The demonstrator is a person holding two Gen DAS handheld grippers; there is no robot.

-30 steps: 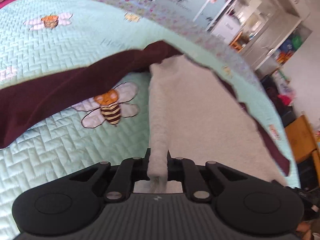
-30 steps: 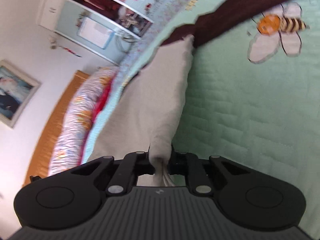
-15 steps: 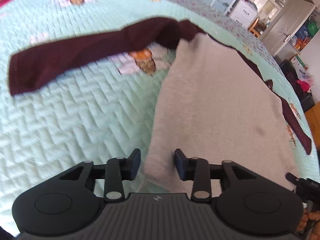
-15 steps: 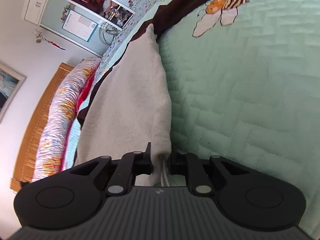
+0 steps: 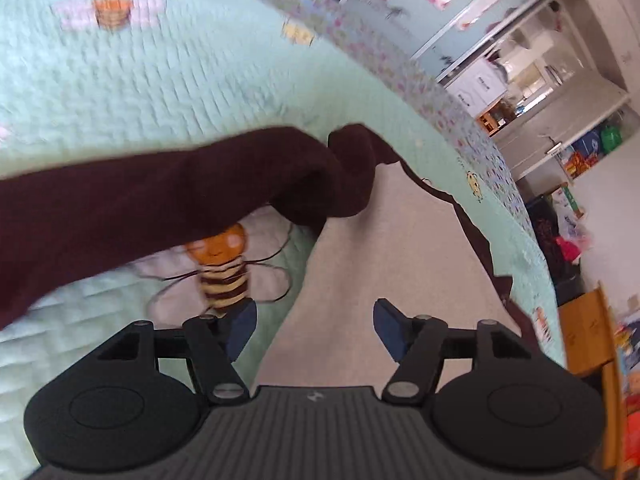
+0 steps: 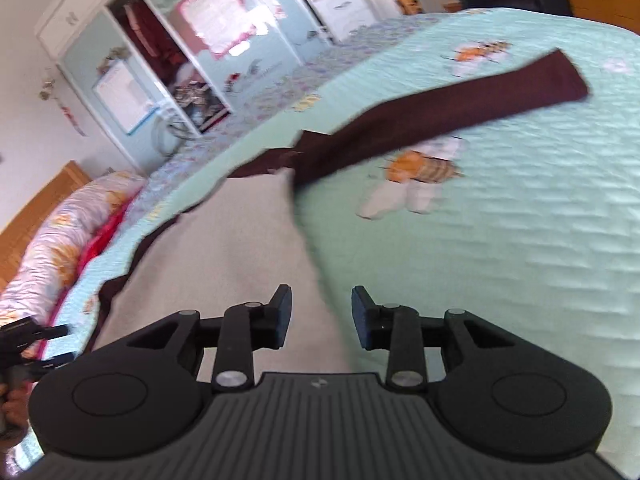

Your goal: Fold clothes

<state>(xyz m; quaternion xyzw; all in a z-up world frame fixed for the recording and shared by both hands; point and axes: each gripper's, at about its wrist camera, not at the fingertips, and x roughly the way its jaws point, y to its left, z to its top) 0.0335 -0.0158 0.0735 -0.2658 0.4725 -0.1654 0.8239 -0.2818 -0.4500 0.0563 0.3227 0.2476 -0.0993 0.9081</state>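
L wrist view: left tongs (image 5: 316, 330) now gape wide w/ nothing between the pads; 1 s ago they were pinched on the edge of the garment (image 5: 384, 280), at 0.5 s they'd parted. The pale fleecy inner side lies spread flat on the bed (image 5: 200, 92), dark maroon outer showing round its rim. Sleeve (image 5: 160, 200) stretches out to the left over the bee print (image 5: 224, 272), apart from the body panel. View is blurred, so the tongs are prob. moving.

R wrist view: right tongs (image 6: 322, 318) also stand open, empty; they gripped the same garment (image 6: 224, 256) edge until 0.5 s ago. Sleeve (image 6: 440, 96) runs off to the right across the quilt, cuff end lying flat.

Meaning for the task: both sides let go, so the cloth was set down and laid out – prob. a spread or one fold placed; the sleeve sticks out unfolded, so folding isn't finished.

Containers: none on the bed; open cupboards (image 6: 160, 60) in the backgrnd hold stuff too blurred to name.
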